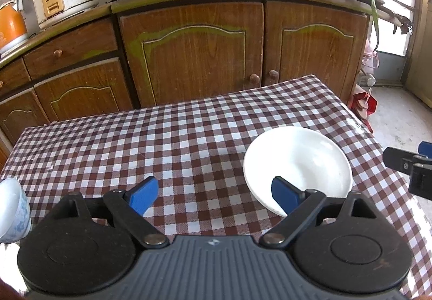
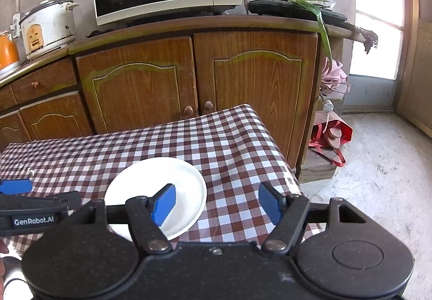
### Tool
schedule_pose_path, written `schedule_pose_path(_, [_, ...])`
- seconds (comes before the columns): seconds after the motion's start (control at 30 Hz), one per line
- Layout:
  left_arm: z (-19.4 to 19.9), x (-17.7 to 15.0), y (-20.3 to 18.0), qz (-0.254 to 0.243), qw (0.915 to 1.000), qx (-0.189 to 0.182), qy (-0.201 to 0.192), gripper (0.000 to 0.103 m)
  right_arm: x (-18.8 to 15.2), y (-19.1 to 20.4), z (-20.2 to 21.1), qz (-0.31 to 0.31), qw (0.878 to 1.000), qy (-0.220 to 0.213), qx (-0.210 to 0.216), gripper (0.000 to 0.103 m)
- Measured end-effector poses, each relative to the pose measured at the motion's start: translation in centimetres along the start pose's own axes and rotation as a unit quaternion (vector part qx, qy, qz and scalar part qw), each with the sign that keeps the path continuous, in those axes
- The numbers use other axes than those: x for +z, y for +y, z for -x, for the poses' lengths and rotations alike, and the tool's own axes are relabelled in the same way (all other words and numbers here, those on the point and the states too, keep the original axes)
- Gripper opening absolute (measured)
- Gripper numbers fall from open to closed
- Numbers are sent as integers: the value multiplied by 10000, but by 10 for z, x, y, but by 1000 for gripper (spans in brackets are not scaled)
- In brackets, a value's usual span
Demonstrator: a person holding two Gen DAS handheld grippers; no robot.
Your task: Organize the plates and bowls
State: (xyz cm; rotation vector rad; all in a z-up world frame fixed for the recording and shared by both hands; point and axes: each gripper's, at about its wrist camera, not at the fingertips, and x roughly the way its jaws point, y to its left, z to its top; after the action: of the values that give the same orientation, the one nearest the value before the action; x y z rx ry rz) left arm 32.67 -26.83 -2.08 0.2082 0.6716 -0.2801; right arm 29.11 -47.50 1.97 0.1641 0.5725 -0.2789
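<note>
Looking outward from the white plate (image 1: 297, 165) on the checked tabletop (image 1: 162, 138), we found it at one o'clock of our empty, open left claw (image 1: 213, 194) and eleven o'clock of the open, empty right claw (image 2: 216, 205), roughly equally near.

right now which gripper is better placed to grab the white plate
Probably the right gripper: it is open, and the white plate lies just under its left finger. The open left gripper is centred on bare checked tablecloth.

Both tongs, left (image 1: 215, 196) and right (image 2: 217, 204), wide-jawed, empty.
</note>
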Motion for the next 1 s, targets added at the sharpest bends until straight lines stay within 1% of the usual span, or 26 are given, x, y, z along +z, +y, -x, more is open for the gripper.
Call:
schedule_pose_path(0.67, [-33, 8, 1, -91, 9999, 118, -18, 94, 3, 5, -40, 127, 9998, 174, -35, 81])
schedule_pose_path(1.0, [-52, 7, 1, -159, 9998, 135, 11, 94, 4, 5, -59, 128, 9995, 286, 99, 81])
